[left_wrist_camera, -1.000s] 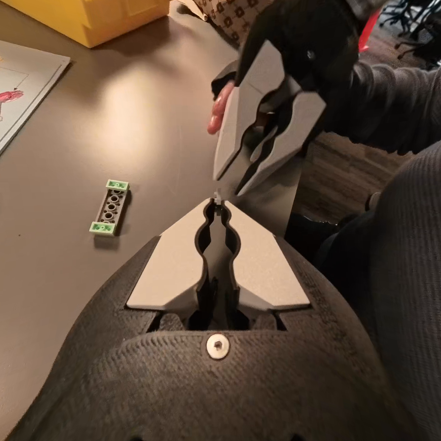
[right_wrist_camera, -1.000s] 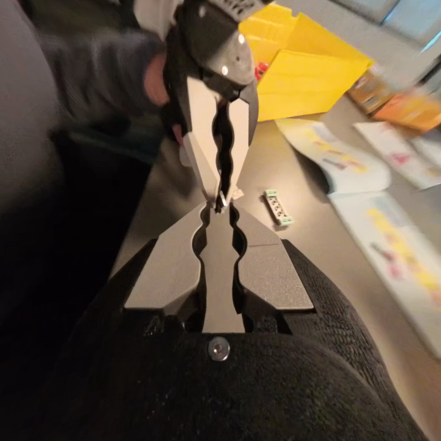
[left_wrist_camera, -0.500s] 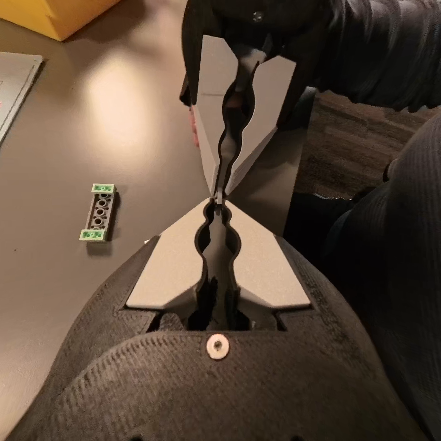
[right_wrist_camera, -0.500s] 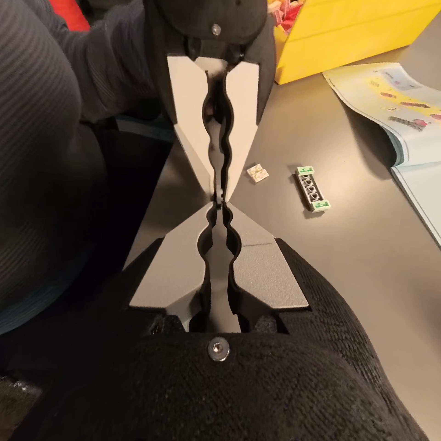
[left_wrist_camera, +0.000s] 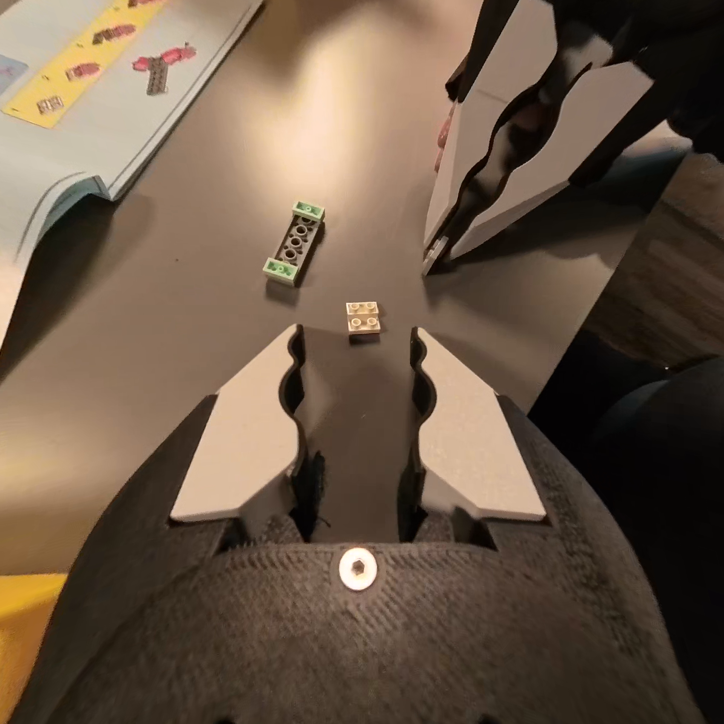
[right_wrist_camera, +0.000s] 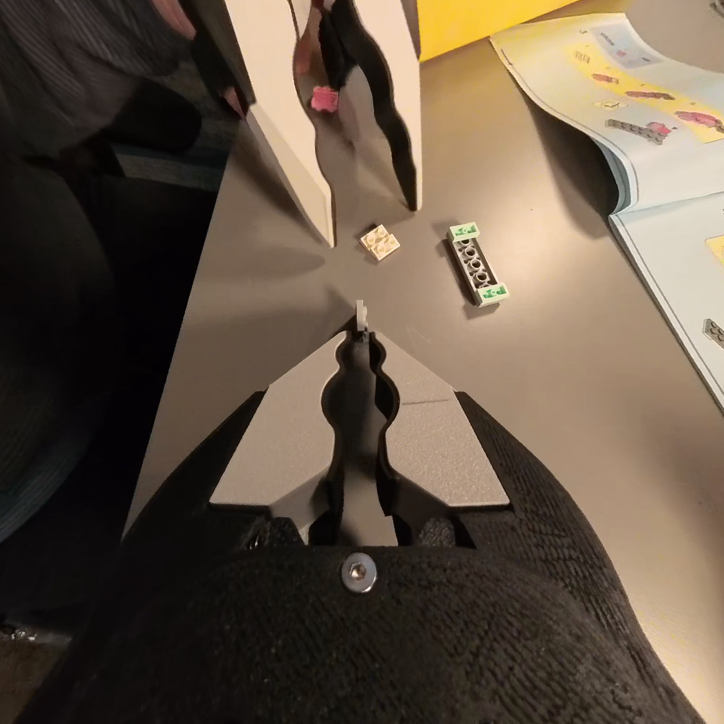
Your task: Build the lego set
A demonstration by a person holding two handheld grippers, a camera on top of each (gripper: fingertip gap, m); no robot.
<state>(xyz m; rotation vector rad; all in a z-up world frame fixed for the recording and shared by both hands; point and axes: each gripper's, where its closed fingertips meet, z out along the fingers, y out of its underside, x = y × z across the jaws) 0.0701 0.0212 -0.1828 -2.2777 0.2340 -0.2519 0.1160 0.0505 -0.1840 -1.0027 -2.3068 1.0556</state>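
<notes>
My left gripper (left_wrist_camera: 355, 329) is open and empty, low over the dark table (left_wrist_camera: 176, 352). A small cream studded brick (left_wrist_camera: 363, 317) lies just ahead of its fingertips, untouched. My right gripper (right_wrist_camera: 360, 333) is shut on a small thin grey plate (right_wrist_camera: 361, 315), which sticks out past its tips. The left wrist view shows the same, with the right gripper (left_wrist_camera: 440, 258) at the right, its tips near the table, pinching the grey plate (left_wrist_camera: 438, 250). A long grey brick with green end pieces (left_wrist_camera: 297, 245) lies left of the cream brick. The right wrist view shows the left gripper (right_wrist_camera: 371, 225), cream brick (right_wrist_camera: 380, 242) and long brick (right_wrist_camera: 476, 264).
An open instruction booklet (left_wrist_camera: 78, 98) lies at the left of the table and shows at the right in the right wrist view (right_wrist_camera: 646, 98). A yellow bin (right_wrist_camera: 470, 27) stands behind. The table edge (left_wrist_camera: 580, 313) runs close on the right, with a person's legs beyond. Left tips to right tips: about 6 centimetres.
Both grippers pinched the small grey plate tip to tip. My left gripper has opened, let it go and swung over to the cream brick. My right gripper keeps the plate.
</notes>
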